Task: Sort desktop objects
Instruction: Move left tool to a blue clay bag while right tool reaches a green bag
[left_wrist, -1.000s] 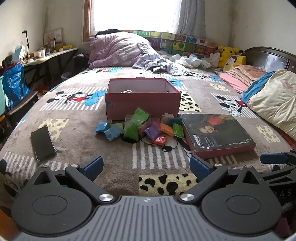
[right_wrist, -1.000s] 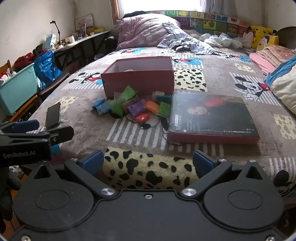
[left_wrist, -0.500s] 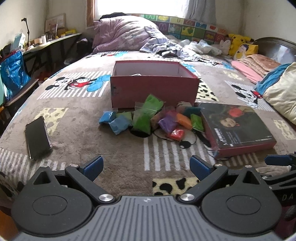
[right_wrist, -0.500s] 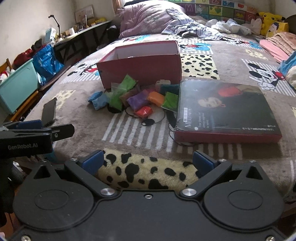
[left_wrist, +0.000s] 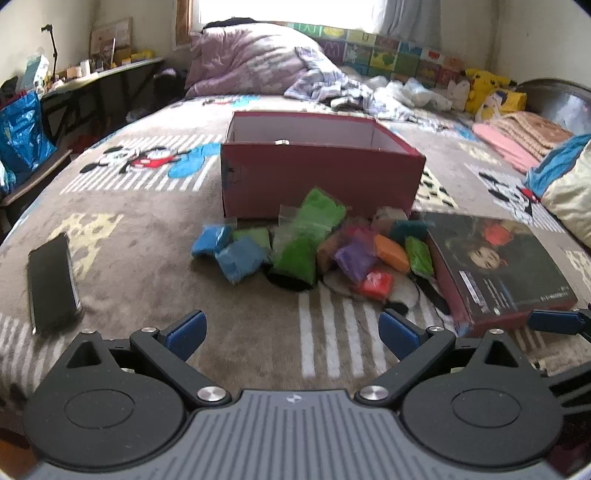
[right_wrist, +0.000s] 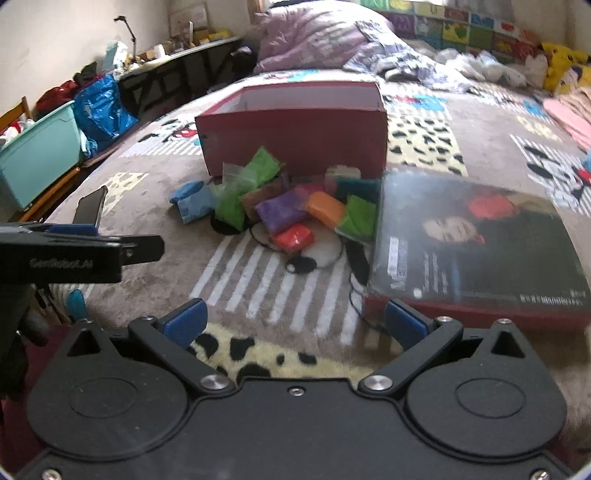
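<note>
Both grippers have come forward over the bed since a second ago, and the pile of small coloured bags now fills more of each view. That reads as an approach, not a pick: nothing is held. The left gripper has its jaws spread wide with only blanket between them, and the right gripper is just as wide and bare.

The bags lie on the blanket just in front of the red box, some touching its near wall: blue ones on the left, a big green one in the middle, then purple, orange and red toward the right. The box is open at the top (one small pale thing shows inside, too small to name). A dark book lies flat just right of the pile, its edge touching a green bag; a phone sits well apart on the left.

Sorting has not begun, as far as I can judge. The left gripper lines up roughly with the green and blue bags, so one of those looks like the likely first pick, with the box as the probable destination. The bags are soft and overlapping, so a neighbour could get dragged along.
</note>
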